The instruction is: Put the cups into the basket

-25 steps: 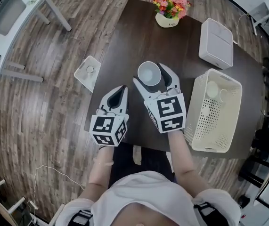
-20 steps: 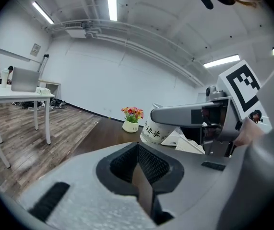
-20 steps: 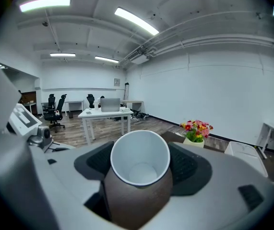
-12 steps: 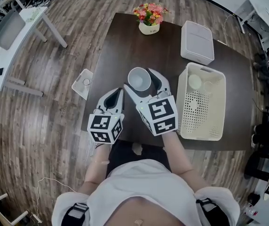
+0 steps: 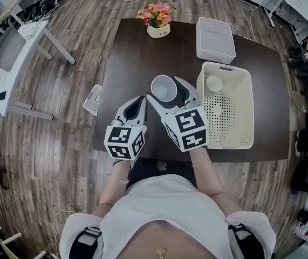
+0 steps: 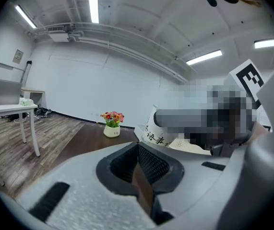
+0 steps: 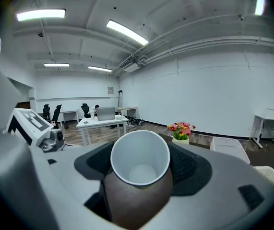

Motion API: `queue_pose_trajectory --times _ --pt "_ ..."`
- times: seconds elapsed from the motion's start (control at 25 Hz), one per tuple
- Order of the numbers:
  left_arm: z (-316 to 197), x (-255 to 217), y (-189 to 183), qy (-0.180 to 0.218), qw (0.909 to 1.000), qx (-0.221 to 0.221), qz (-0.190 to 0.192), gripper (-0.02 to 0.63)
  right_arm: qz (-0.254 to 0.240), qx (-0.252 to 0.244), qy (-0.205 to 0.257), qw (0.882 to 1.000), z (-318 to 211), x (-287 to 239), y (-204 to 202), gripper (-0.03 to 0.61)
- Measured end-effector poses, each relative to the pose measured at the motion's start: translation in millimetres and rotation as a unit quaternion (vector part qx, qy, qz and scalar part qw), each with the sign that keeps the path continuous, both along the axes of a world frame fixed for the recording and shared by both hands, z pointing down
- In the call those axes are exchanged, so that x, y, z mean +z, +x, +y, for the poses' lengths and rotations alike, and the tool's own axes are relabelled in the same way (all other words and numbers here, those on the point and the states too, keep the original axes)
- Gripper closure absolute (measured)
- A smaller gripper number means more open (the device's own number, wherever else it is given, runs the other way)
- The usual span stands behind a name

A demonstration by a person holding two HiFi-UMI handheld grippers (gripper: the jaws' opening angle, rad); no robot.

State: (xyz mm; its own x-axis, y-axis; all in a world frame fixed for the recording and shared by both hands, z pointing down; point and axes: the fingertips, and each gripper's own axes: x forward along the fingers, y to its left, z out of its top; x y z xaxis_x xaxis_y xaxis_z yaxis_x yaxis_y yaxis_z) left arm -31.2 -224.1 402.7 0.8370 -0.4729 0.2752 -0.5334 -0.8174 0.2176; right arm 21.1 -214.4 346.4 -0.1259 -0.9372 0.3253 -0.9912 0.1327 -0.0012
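Note:
My right gripper (image 5: 168,90) is shut on a paper cup (image 5: 163,86), white inside with a brown sleeve, held upright above the dark table (image 5: 137,58). In the right gripper view the cup (image 7: 139,195) fills the gap between the jaws of the right gripper (image 7: 140,163). Just right of it stands the cream perforated basket (image 5: 234,115), with another white cup (image 5: 214,83) in its far end. My left gripper (image 5: 136,106) hangs beside the right one, shut and empty; its tips meet in the left gripper view (image 6: 137,150), where the held cup (image 6: 157,132) shows printed characters.
A flower pot (image 5: 157,21) and a white box (image 5: 215,39) stand at the table's far edge. A small white object (image 5: 93,99) lies on the wood floor left of the table. A white desk (image 5: 19,47) stands further left.
Both grippers have risen, and the cup in the right one now sits closer to the basket's left wall. The left gripper stayed shut alongside.

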Motion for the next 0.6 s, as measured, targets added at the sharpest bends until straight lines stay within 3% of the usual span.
queue_pose_trajectory --times 0.32,0.6 --pt "32 -2 62 0.004 0.997 0.077 -0.002 0.603 0.0 0.077 -0.005 0.997 39 3 63 0.219" --pt "71 -2 118 -0.001 0.9887 0.15 0.003 0.603 0.001 0.153 -0.014 0.988 87 10 123 0.219"
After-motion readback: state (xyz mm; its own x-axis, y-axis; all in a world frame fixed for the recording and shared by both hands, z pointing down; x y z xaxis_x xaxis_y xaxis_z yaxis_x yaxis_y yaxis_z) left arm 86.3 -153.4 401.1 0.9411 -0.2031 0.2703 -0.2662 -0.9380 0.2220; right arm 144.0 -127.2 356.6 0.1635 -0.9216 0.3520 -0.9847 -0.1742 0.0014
